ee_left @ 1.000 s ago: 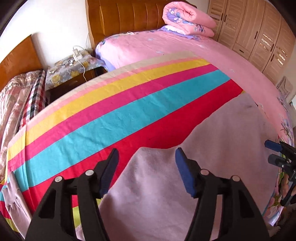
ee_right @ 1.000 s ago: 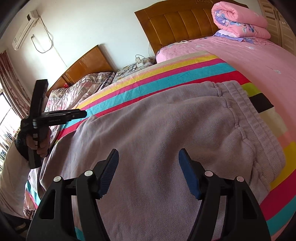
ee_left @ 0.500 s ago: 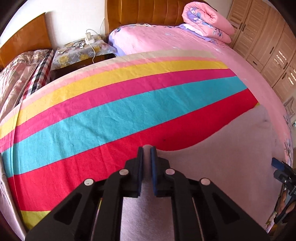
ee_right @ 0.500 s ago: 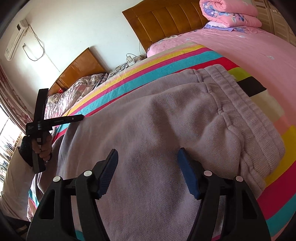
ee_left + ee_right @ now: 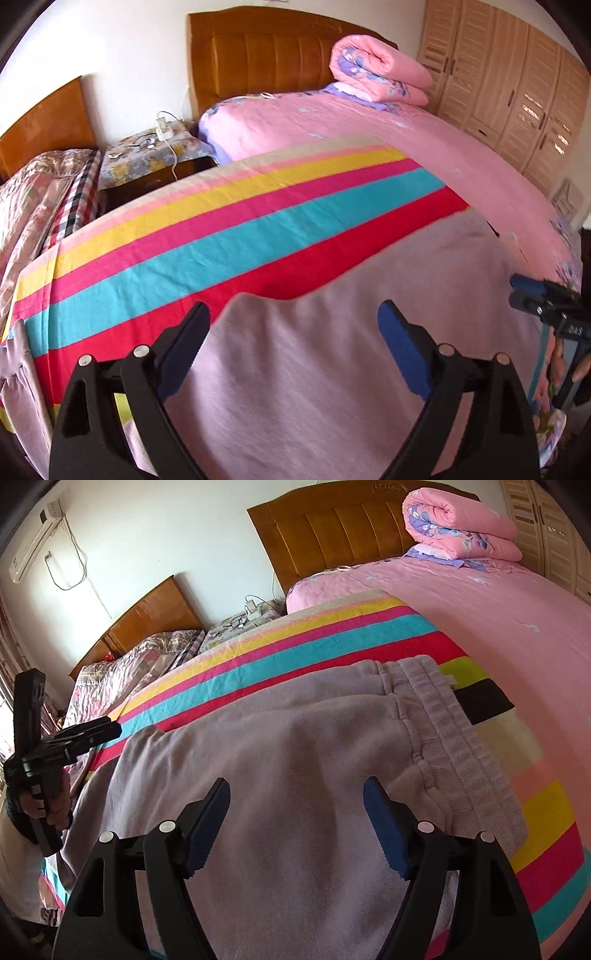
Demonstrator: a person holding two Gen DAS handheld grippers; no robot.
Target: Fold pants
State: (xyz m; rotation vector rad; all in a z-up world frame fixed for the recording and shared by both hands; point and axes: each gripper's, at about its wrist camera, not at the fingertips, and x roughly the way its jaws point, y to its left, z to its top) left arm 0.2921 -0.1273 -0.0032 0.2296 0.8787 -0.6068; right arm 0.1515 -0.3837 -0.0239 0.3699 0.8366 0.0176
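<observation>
Pale lilac sweatpants lie flat on the striped blanket. In the right wrist view the pants show their ribbed waistband at the right. My left gripper is open and empty, just above the leg-end corner of the pants. My right gripper is open and empty above the hip area near the waistband. The right gripper also shows at the far right of the left wrist view. The left gripper shows at the left of the right wrist view.
A pink bedsheet covers the bed beyond the blanket, with a rolled pink quilt by the wooden headboard. A nightstand and a second bed stand at the left. Wardrobes stand at the right.
My left gripper was shut on the pants' corner half a second ago; it has opened and drawn back, leaving the corner lying on the blanket. My right gripper stayed open.
</observation>
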